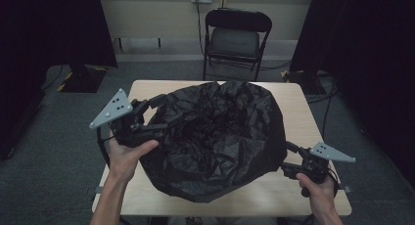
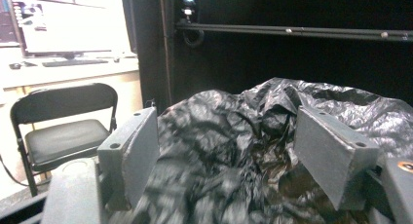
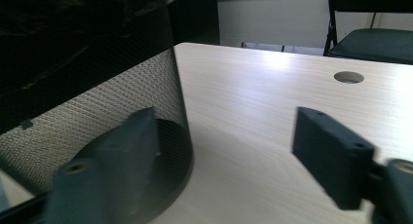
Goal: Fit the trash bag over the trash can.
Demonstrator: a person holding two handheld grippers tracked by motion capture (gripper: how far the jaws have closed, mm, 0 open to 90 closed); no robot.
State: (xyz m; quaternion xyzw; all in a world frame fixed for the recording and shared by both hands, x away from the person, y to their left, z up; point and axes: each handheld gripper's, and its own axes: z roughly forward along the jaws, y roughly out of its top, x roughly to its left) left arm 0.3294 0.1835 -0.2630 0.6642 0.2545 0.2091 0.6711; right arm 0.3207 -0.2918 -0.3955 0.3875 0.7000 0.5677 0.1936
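Observation:
A crumpled black plastic bag (image 1: 220, 137) bulges over the middle of the wooden table (image 1: 298, 107). In the right gripper view it drapes over a round mesh wastebasket (image 3: 97, 112) that stands on the table. My left gripper (image 1: 164, 112) is at the bag's left side, its jaws apart; in the left gripper view (image 2: 229, 151) wrinkled bag plastic (image 2: 234, 126) lies between and beyond them without the pads pressing on it. My right gripper (image 1: 288, 157) sits low at the bag's right front, open (image 3: 229, 151), beside the basket's base with only tabletop between its jaws.
A black folding chair (image 1: 235, 36) stands behind the table's far edge. A round cable hole (image 3: 348, 77) is cut in the tabletop near the right gripper. Dark curtains flank both sides, and cables lie on the floor at the right.

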